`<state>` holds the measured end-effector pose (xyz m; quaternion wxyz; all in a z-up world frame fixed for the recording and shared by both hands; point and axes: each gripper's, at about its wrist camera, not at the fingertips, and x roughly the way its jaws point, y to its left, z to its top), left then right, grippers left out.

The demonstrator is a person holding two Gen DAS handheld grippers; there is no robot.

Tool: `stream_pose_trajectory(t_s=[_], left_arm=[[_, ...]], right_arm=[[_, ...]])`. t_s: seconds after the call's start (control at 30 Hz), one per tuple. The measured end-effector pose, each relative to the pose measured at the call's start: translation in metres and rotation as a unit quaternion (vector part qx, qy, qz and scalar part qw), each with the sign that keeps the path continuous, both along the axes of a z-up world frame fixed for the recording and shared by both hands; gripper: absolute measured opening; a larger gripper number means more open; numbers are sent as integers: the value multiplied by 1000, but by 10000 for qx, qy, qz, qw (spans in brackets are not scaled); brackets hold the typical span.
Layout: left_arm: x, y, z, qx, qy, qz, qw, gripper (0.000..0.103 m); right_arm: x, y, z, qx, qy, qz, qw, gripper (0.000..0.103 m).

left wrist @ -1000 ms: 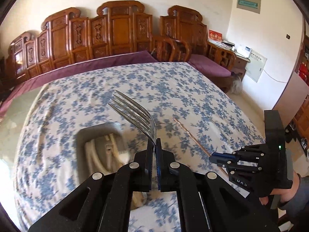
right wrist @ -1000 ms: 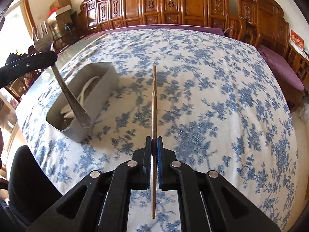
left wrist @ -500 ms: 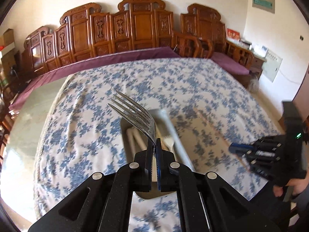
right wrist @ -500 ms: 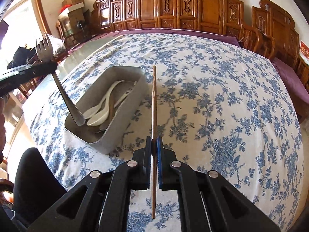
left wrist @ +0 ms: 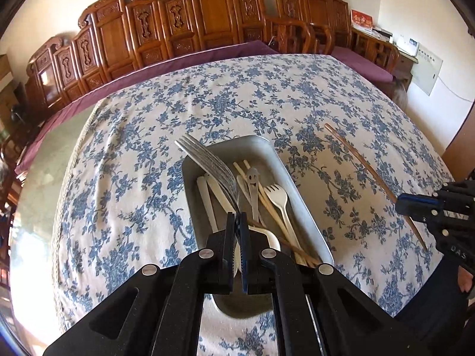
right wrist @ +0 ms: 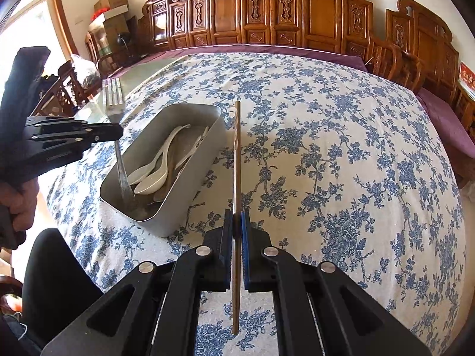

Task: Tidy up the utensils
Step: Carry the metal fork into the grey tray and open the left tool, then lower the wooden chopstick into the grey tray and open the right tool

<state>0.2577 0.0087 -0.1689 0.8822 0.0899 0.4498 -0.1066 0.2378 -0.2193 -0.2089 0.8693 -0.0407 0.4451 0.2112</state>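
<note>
A: What does the left claw have?

B: It grips a metal fork by the neck, tines up; the right wrist view shows the handle's end down inside the metal tray.

A: And the right claw?

B: Clamped on a wooden chopstick, held above the flowered cloth on the counter, just beside the tray.

A: What lies in the tray?

B: White spoons, a white plastic fork, more chopsticks.

Blue-floral tablecloth covers table; metal tray rests on it.
</note>
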Motion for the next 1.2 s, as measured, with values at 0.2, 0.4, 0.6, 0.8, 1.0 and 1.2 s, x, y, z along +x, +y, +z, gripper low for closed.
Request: stream_pose_trajectory(t_s=[0.2,0.4,0.6,0.8,1.0,1.2], left_arm=[[26,-2,-19,-114,267,81,9995,2],[45,-5,-42,-143,477,98,9987,2],[58,-4,-55,-201,671,169,9974,2],[55,2,-48,-304,585,211,9976,3],[38,17,-24,-503,384,326,9975,3],[16,37,-4,-607,200,451,9969,3]], right_arm=[[3,2,-1,34,21,32,10000,7],[8,1,-3,-5,57,8,10000,7],[15,-4,-6,47,149,-58,9999,7],[16,3,-2,37,127,-45,9999,7],[14,28,7,138,64,131,9998,7],[15,63,12,229,65,344,9991,7]])
